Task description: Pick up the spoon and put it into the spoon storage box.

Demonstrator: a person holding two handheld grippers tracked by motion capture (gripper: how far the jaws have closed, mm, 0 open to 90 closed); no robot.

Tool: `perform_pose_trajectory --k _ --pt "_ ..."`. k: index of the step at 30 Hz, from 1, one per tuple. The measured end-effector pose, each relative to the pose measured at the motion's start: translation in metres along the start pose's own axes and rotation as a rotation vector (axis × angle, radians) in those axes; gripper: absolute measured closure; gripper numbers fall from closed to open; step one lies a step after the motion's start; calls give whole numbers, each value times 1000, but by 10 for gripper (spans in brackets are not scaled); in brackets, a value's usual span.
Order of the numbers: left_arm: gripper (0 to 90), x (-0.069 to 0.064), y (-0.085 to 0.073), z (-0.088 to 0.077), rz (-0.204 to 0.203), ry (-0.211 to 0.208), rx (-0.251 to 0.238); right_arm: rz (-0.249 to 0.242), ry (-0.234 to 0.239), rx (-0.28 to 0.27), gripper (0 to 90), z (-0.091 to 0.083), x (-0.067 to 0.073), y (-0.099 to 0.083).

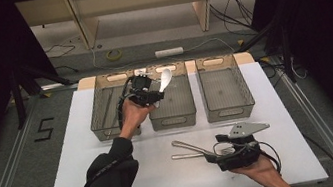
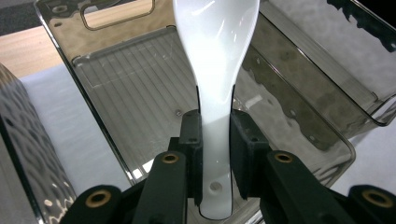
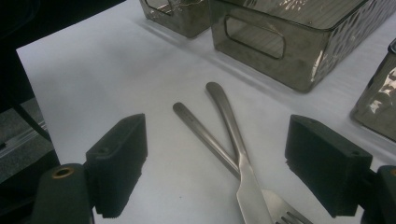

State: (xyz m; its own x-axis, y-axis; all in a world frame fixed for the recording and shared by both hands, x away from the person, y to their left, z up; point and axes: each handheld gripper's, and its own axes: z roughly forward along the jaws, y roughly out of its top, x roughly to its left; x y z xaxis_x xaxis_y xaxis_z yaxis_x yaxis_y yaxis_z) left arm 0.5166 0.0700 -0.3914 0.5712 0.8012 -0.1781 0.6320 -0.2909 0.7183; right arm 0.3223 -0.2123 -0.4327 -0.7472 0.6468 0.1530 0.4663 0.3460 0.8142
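From the high view, a white table (image 1: 91, 176) holds three smoky, see-through bins in a row at its far side: a left bin (image 1: 100, 116), a middle bin (image 1: 180, 114) and a right bin (image 1: 228, 96). The left gripper (image 1: 152, 94) hangs over the gap between the left and middle bins, clamped on one white spoon (image 1: 164, 79) whose bowl points up and away, above the middle bin. Near the table's front edge, the right gripper (image 1: 214, 154) rests low, with two pieces of metal cutlery (image 1: 188, 149) lying crossed on the table at its tips.

In the left gripper view, two black jaws pinch the spoon (image 2: 215, 93) by its handle, one on each side. The bowl rises to the top edge. Below it lies the ribbed floor of the middle bin (image 2: 135, 93).

In the right gripper view, the jaws stand wide apart, gripping nothing. Between them on the table lie one fork (image 3: 245, 168) and, crossing under it, one second metal handle (image 3: 201, 133); its head is hidden. Parts of three bins show beyond.
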Motion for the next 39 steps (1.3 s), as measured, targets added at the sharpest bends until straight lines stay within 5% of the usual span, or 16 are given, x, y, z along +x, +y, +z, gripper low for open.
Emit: perform_pose_trajectory --k 20,23,30,39 --pt "736 3 -5 25 -39 22 60 3 6 -1 220 0 -1 0" --pt "644 4 -4 24 -57 20 43 4 7 -2 220 0 0 0" --pt "467 3 -2 6 -53 -1 25 -1 4 -3 220 -1 0 0" --pt "324 1 -16 -37 -17 -36 -4 -2 7 8 220 0 0 1"
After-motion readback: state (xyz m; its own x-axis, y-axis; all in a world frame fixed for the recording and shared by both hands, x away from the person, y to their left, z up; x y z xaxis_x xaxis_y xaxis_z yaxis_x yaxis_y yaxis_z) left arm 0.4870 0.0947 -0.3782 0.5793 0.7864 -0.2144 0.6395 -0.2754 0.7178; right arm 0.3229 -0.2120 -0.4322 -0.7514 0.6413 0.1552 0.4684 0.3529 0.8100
